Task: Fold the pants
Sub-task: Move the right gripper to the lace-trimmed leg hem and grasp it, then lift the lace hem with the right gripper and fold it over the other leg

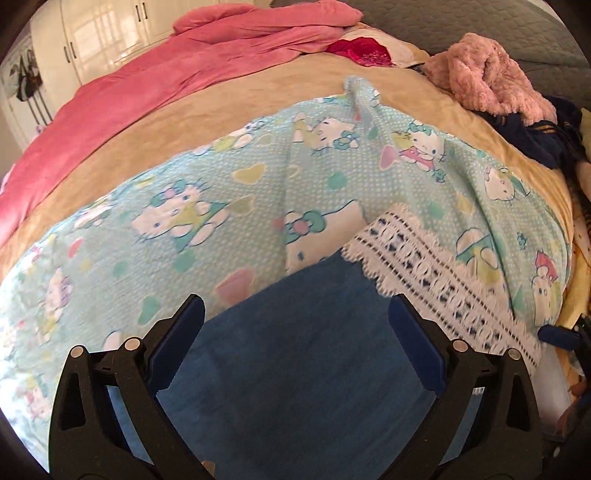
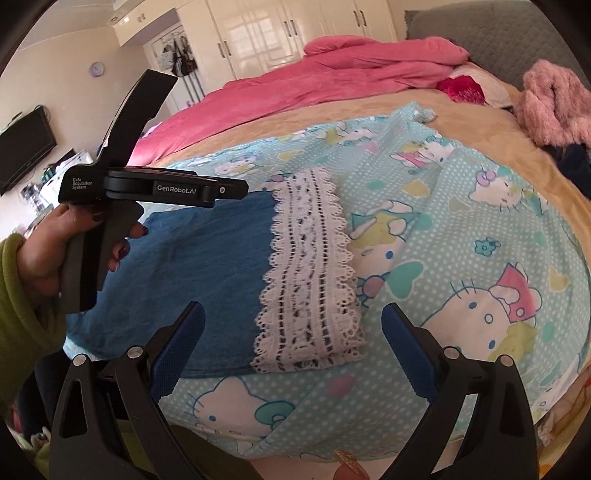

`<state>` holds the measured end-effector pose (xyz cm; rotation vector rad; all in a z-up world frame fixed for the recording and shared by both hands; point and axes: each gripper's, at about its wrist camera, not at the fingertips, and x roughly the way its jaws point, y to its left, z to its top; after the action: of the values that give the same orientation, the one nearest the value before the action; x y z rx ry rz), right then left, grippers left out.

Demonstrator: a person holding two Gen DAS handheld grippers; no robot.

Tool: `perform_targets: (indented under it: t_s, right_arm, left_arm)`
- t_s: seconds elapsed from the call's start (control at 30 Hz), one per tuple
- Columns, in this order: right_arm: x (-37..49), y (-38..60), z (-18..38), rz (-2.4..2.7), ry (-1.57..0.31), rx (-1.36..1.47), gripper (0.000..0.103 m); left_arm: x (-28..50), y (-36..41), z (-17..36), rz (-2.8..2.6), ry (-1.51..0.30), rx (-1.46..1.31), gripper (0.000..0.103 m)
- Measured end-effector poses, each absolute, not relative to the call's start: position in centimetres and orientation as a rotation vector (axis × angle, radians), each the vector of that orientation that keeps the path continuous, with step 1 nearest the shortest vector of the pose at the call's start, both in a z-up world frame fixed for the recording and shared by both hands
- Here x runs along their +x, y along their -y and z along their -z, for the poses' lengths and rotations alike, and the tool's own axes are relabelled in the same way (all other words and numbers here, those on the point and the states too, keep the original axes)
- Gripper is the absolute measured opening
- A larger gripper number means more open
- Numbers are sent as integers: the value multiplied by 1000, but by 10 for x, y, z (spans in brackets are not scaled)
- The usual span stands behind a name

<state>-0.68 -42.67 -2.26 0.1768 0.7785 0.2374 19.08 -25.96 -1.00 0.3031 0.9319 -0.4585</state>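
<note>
Nearest my left wrist camera, the left gripper (image 1: 295,332) stands with jaws spread wide and nothing between them, poised over the blue pants (image 1: 295,369). The pants lie folded flat on the cartoon-cat blanket (image 1: 229,184), their white lace hem (image 1: 436,273) on the side toward the headboard end of the bed.

In my right wrist view, the right gripper (image 2: 293,339) is likewise wide and empty, above the near edge of the pants (image 2: 195,266) and the lace hem (image 2: 310,273). This view alone shows the left gripper from the side, its fingers (image 2: 229,190) reaching over the far edge of the pants, with the left hand (image 2: 48,251) on its handle.

Around the pants:
- beyond the blanket (image 2: 461,258), a tan bedsheet (image 1: 221,107) and then a pink duvet (image 1: 184,70);
- toward the headboard, a fluffy pink garment (image 1: 491,74) and a dark navy garment (image 1: 532,136) just beside it;
- a red embroidered pillow (image 1: 360,51) at the duvet's end.

Only the right view shows the white wardrobe doors (image 2: 258,33) clearly, a television (image 2: 26,147) and hanging bags (image 2: 183,61).

Nothing lies on top of the pants.
</note>
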Motion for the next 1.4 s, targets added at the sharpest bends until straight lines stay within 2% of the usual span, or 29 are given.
perform_targets:
  t_s: [0.2,0.27,0.33,0.43,0.53,0.57,0.67,0.7,0.77,0.8,0.83,1.03,1.4]
  right_arm:
    - [0,435,29,-236,-789,219,96]
    - [2,435,31,-240,-794,227,96]
    - [6,436,33,-242,-800,228,96]
    - [10,433,37,-273,-806,226,95]
    - [14,426,44,-287,-822,194,87]
    - [14,424,45,-291,-819,186,80]
    - [17,421,46,-279,-825,175,65]
    - [18,420,46,-267,-825,166,61]
    - [22,419,45,-247,-826,147,44]
    - [22,419,44,-256,-827,147,40]
    - [22,417,43,-265,-826,147,32]
    - [17,394,25,-331,-789,100,29]
    - [6,319,-15,-478,-719,-32,29]
  left_arm:
    - [207,280,27,509,-965,343,94]
    - [211,286,33,542,-969,366,89]
    - [214,292,40,579,-992,379,76]
    - [219,296,50,597,-1025,366,74]
    - [223,292,56,609,-1040,298,74]
    - [223,290,57,610,-1040,279,73]
    - [220,288,58,618,-1049,242,64]
    - [220,288,58,616,-1058,238,59]
    - [218,291,55,603,-1083,241,50]
    - [216,292,53,604,-1086,247,34]
    - [215,294,51,619,-1090,243,13]
    - [205,281,44,631,-1035,203,7]
    - [187,195,4,627,-939,-1,7]
